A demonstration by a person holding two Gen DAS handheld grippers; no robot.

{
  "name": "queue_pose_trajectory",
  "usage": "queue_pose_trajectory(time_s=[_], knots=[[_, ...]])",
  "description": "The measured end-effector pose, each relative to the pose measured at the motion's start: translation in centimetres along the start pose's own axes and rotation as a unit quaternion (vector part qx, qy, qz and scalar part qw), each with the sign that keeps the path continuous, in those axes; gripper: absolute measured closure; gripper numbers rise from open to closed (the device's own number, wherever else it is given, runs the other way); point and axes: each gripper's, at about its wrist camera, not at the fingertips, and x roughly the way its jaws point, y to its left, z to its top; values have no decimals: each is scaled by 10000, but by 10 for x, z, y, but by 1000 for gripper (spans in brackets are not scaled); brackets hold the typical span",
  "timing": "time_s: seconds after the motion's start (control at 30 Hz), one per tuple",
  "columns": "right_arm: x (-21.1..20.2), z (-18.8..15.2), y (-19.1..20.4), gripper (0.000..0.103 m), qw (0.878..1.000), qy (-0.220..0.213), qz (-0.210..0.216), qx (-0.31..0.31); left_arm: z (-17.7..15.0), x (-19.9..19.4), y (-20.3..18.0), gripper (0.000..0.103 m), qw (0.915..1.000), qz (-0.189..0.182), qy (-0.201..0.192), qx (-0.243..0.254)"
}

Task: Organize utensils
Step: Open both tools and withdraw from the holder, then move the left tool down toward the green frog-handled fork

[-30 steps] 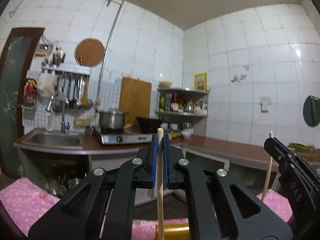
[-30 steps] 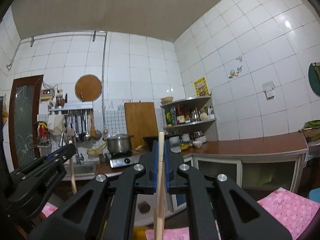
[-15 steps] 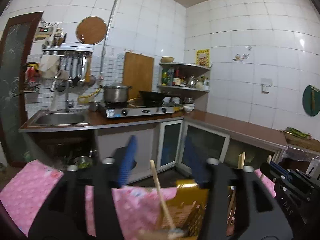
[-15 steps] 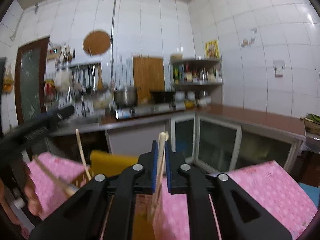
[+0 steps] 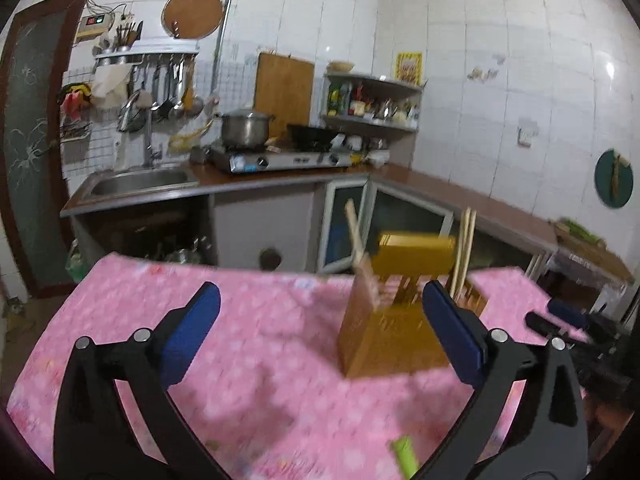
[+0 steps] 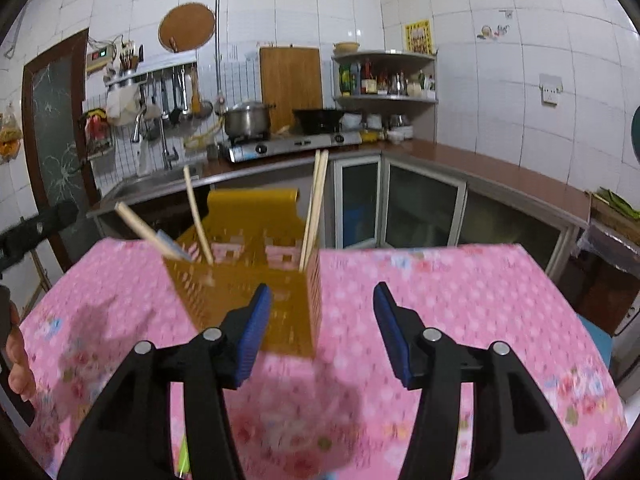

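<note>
Release looks like the step in hand: the left gripper (image 5: 320, 332) and right gripper (image 6: 322, 332) are both opening, nothing between their jaws. Chopsticks (image 6: 314, 208) and other wooden sticks (image 6: 198, 216) lean in the slotted yellow holder (image 6: 256, 300) on the pink-clothed bench (image 6: 460, 300). Next, judging by a green item (image 5: 405, 456) near the bench edge, comes fetching another utensil.

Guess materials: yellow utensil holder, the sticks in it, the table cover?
Yellow utensil holder: likely moulded plastic, slotted walls, uniform colour. Sticks: pale wood or bamboo, matte, probably chopsticks. Table cover: pink floral print, fabric or vinyl; blur leaves it open.
</note>
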Motion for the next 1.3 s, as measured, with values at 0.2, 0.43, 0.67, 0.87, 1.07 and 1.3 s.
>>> queue_pose_trajectory(time_s=[0.2,0.43,0.67,0.87,1.07,1.3], knots=[[-9,-33,11,50,9993,349,98,103,-43,-6,23,5,9985,71,497,-239],[-7,-76,25,50,9960,852,248,112,-78,-7,33,5,9949,154,961,-265],[1,-110,53,52,9878,1502,368,-189,-106,-5,35,5,9896,274,1415,3],[8,-124,71,63,9803,1894,510,-245,-110,-3,47,5,9858,275,1652,-144],[12,-129,86,73,9745,2158,557,-273,-113,-3,58,5,9822,413,1825,-157],[20,-133,102,79,9686,2425,334,-440,-116,2,73,5,9764,500,2084,-265]])
